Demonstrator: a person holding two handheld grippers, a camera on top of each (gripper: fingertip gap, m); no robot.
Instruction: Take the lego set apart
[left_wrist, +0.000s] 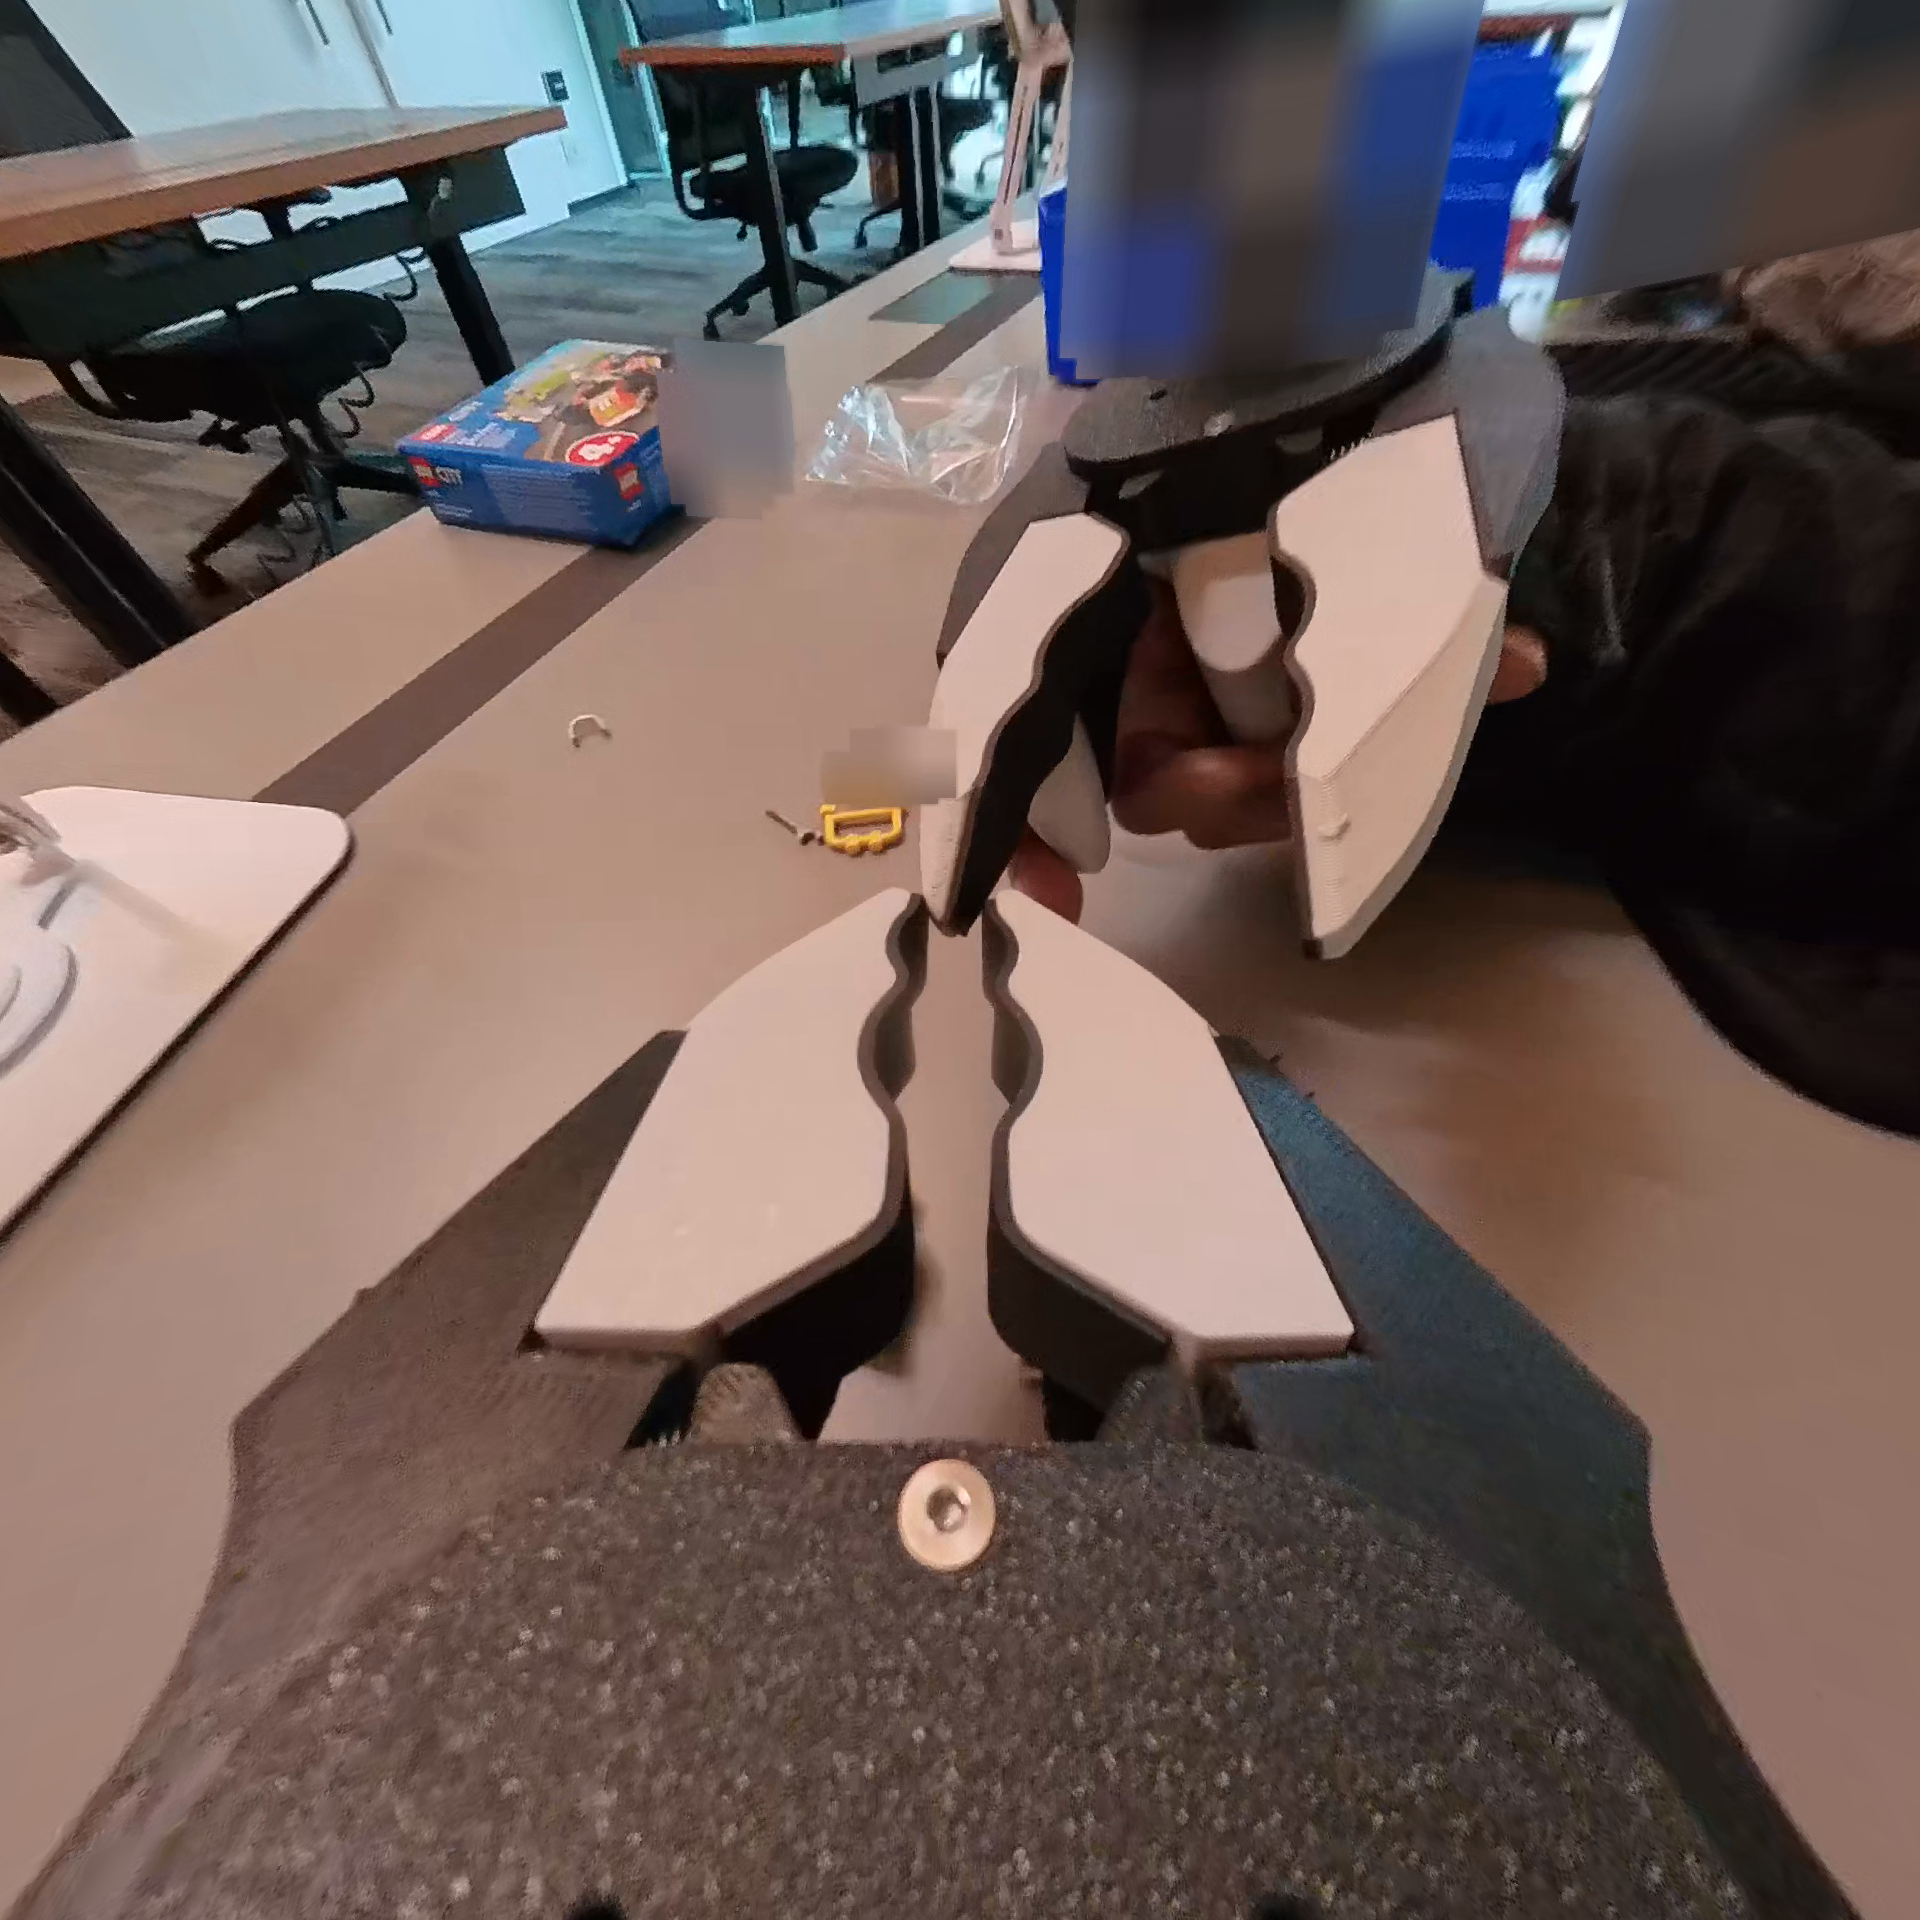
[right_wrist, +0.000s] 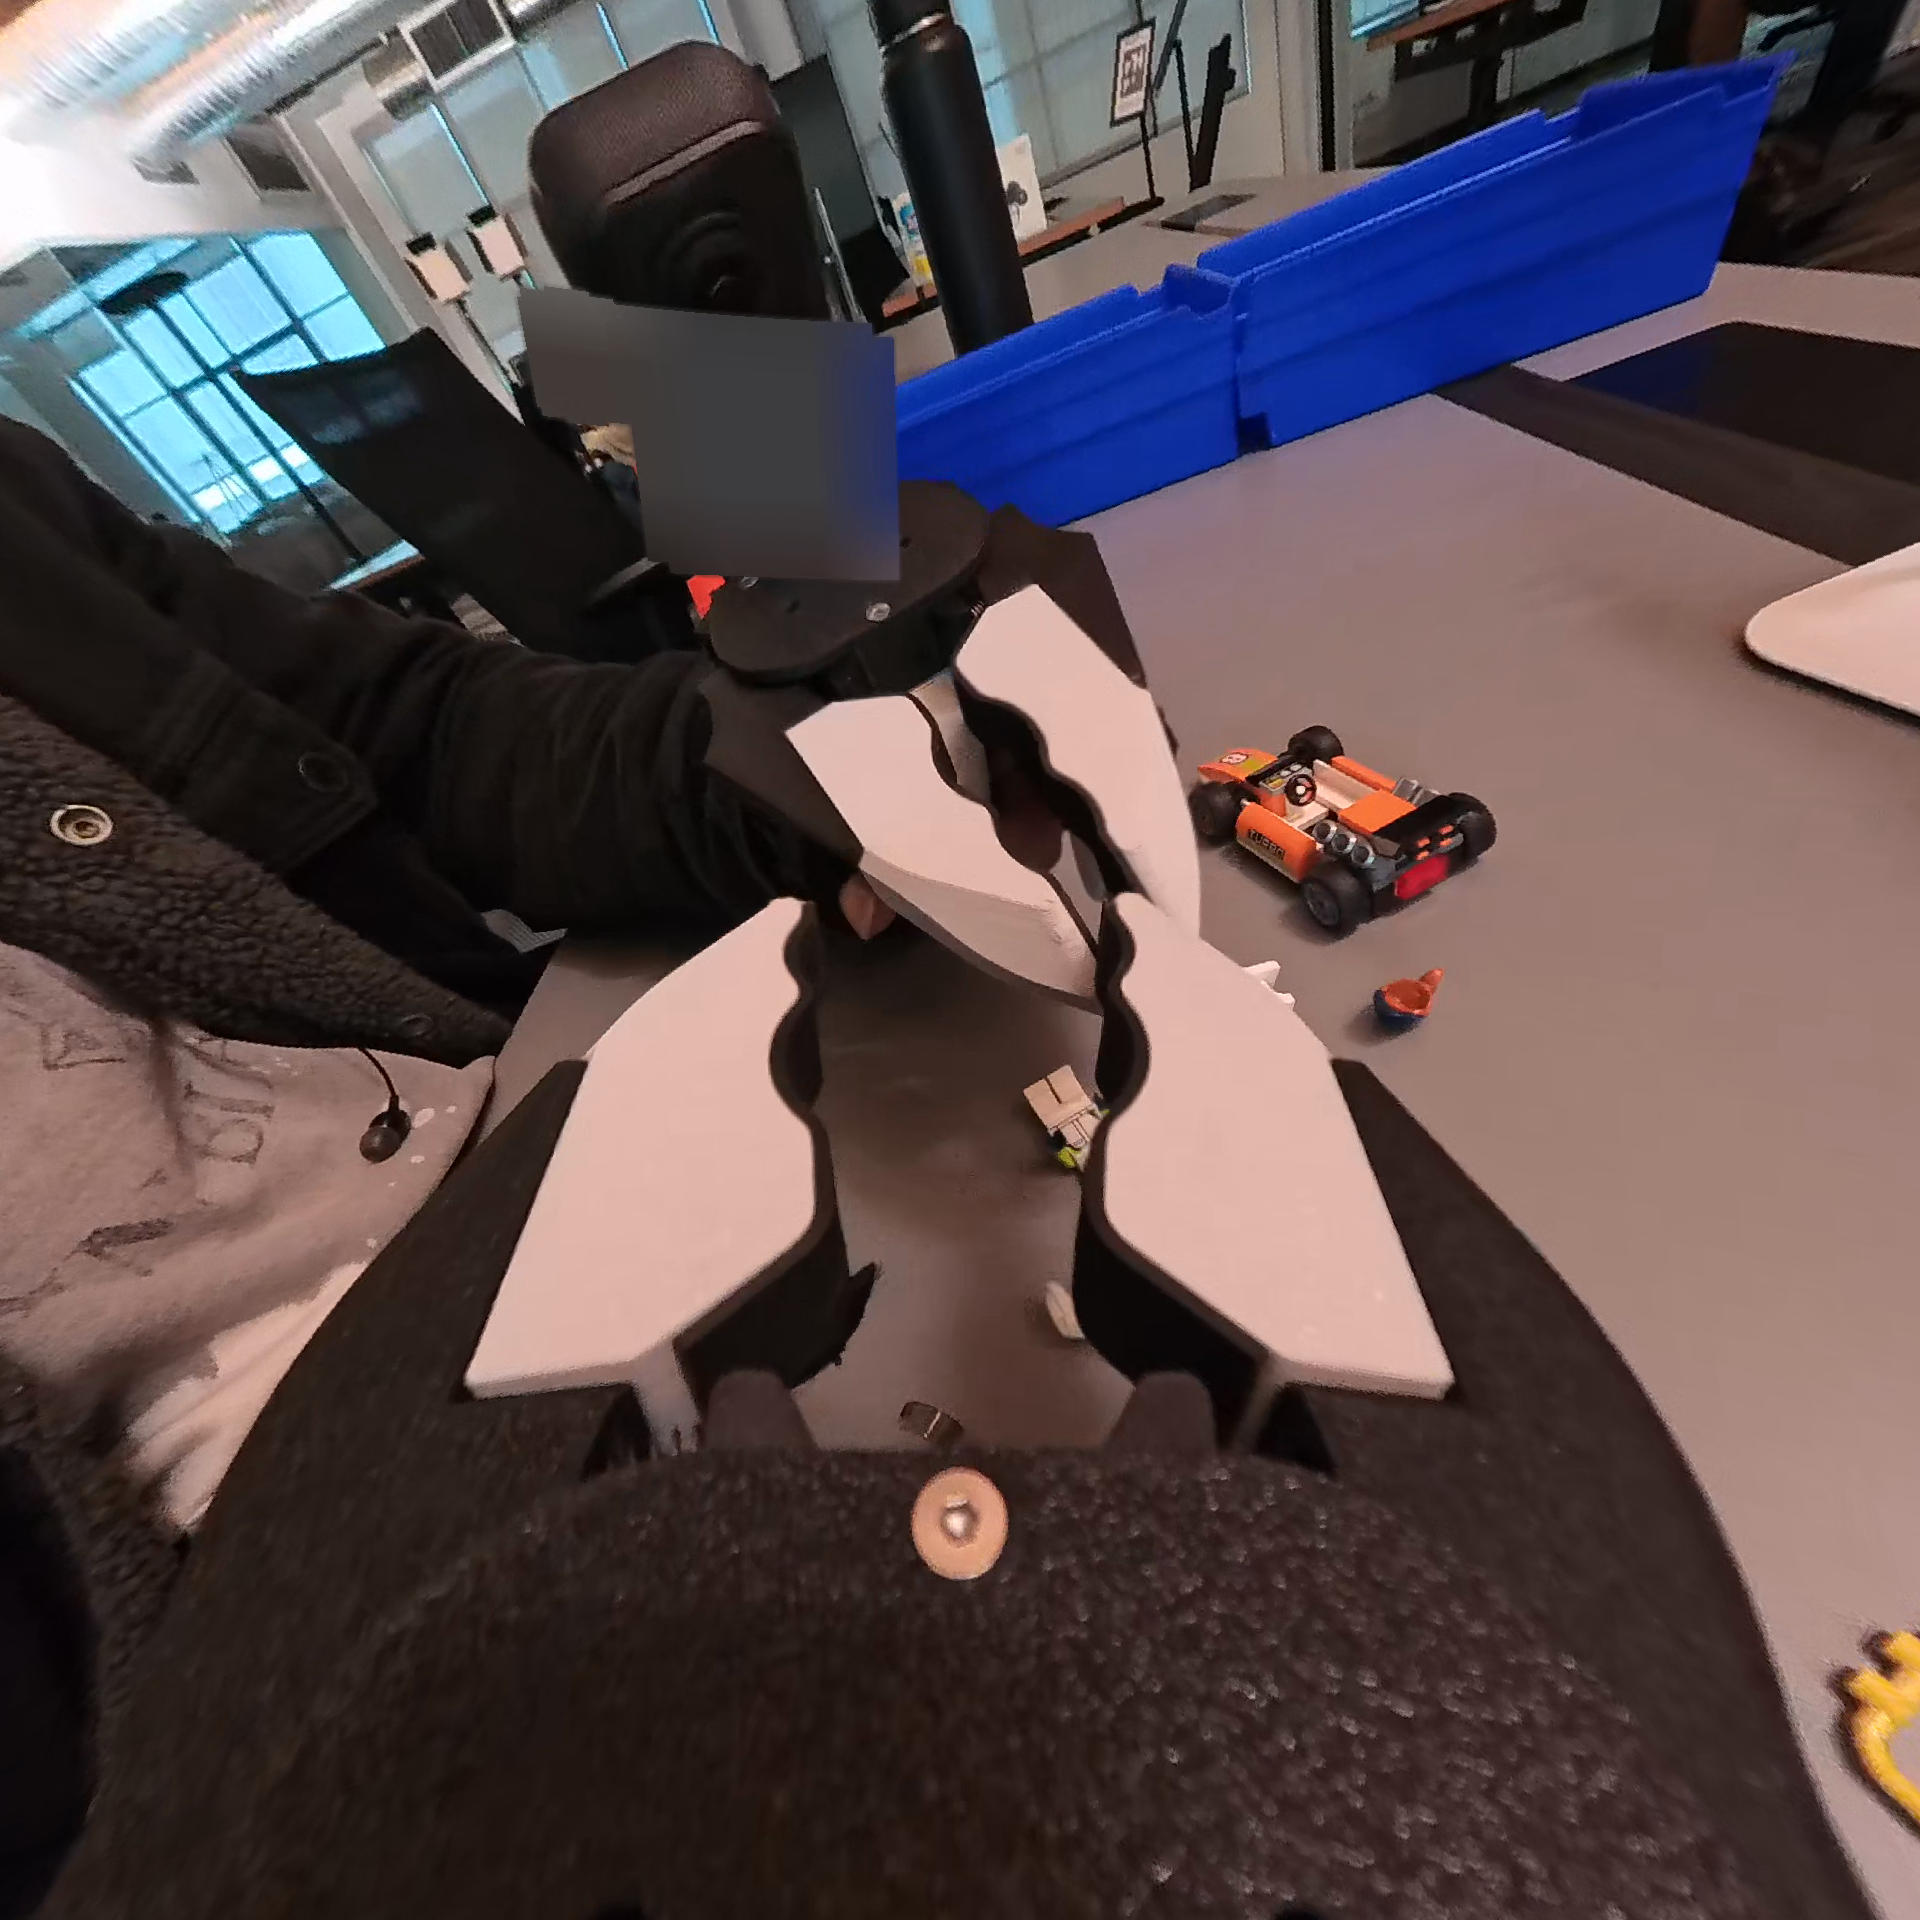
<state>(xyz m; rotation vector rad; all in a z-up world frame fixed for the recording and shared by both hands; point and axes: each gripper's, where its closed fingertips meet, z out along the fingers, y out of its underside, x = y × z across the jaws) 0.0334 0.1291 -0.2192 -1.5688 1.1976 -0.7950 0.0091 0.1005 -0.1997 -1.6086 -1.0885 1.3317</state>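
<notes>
1. The smooth grey table (right_wrist: 1558, 582) is big, flat and slippery. Small bits could slide off it if a tool bumps them.
2. The two long blue plastic bins (right_wrist: 1351, 312) sit at the top of the right wrist view, well away from the toys.
3. The left gripper (left_wrist: 951, 920), with wide white plastic fingers and wavy black insides, is almost closed, with only a thin gap and nothing in it. In the right wrist view it sits in the middle of the frame.
4. The right gripper (right_wrist: 956, 925), made the same way, is spread wide and holds nothing. The two tools are very close and could knock together.
5. The small orange and black lego car (right_wrist: 1340, 821), with round rubber wheels, rests on the table at the right of that frame, touched by no tool. It could roll away when pushed.
6. A tiny white and green lego piece (right_wrist: 1065, 1122) lies between the right gripper's fingers. It looks easy to squash or flick.
7. A tiny orange and blue lego piece (right_wrist: 1405, 1000) lies near the car.
</notes>
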